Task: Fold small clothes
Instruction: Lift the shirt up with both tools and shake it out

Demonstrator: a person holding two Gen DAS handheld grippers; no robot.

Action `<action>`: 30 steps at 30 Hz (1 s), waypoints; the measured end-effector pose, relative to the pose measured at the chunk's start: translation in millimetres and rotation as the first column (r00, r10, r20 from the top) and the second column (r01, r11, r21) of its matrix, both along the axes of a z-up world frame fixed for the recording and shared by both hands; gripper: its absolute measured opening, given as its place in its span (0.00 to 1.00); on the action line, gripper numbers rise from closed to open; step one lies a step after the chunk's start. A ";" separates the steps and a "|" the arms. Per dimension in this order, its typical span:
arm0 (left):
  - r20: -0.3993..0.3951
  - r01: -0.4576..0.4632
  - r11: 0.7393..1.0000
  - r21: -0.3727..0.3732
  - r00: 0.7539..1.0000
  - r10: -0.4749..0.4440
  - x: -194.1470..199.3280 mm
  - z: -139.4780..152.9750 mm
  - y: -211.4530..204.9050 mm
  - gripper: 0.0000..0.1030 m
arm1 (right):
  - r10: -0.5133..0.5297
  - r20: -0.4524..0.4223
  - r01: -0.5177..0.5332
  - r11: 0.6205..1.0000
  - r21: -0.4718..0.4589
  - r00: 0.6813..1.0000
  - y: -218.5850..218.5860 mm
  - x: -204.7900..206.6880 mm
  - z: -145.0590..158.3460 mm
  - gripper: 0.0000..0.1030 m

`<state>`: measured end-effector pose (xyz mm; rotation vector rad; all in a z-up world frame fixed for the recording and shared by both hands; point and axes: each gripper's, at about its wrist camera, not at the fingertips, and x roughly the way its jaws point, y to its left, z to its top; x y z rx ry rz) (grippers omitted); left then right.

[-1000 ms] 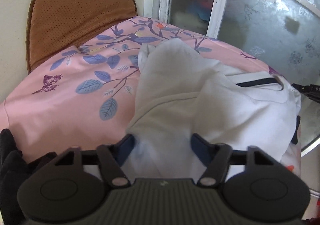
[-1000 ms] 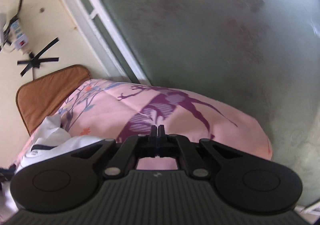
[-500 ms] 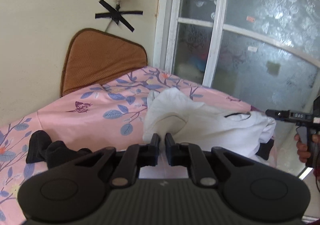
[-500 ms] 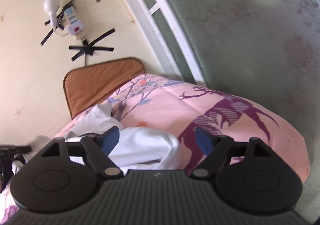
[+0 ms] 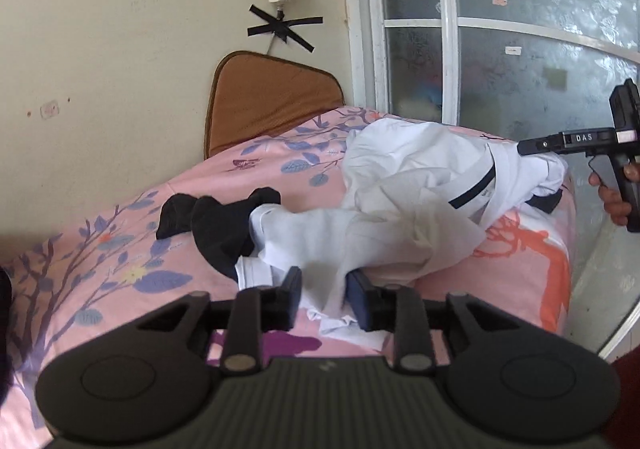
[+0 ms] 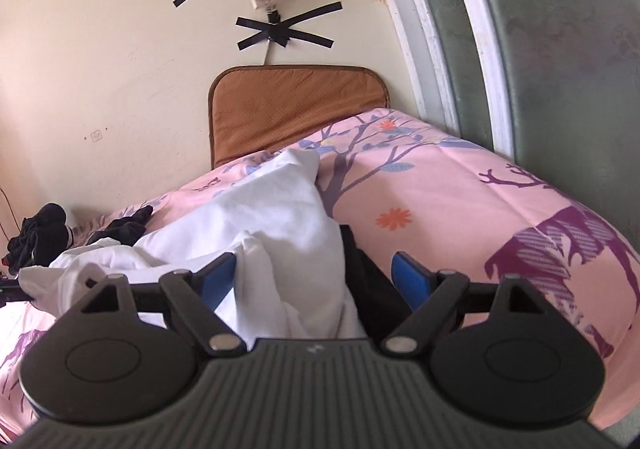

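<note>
A crumpled white garment with black trim (image 5: 408, 193) lies on the pink floral bedspread (image 5: 120, 249); it also shows in the right wrist view (image 6: 272, 217). My left gripper (image 5: 323, 291) is open, its jaws partly apart with a fold of the white cloth between them. My right gripper (image 6: 314, 277) is wide open around the garment's right end, over white cloth and a black piece (image 6: 368, 289). The right gripper also shows in the left wrist view (image 5: 576, 139) at the garment's far edge.
Black garments (image 5: 216, 221) lie left of the white one, more at the bed's left (image 6: 36, 241). A brown cushion (image 6: 296, 105) leans on the wall at the bed's head. A frosted window (image 5: 520, 49) runs along the right. The bed edge (image 5: 560, 269) drops off at right.
My left gripper was shut on the white cloth half a second ago and has now opened partway, having pulled back. My right gripper opened from shut and moved in over the garment's end.
</note>
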<state>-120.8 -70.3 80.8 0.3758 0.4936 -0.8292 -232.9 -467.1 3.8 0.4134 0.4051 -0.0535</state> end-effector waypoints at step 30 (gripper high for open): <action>0.131 0.001 1.000 0.024 0.991 -0.004 4.5 32.5 0.7 0.09 | 0.038 -0.141 -0.099 0.885 -0.456 0.989 46.9 -2.5 14.3 0.07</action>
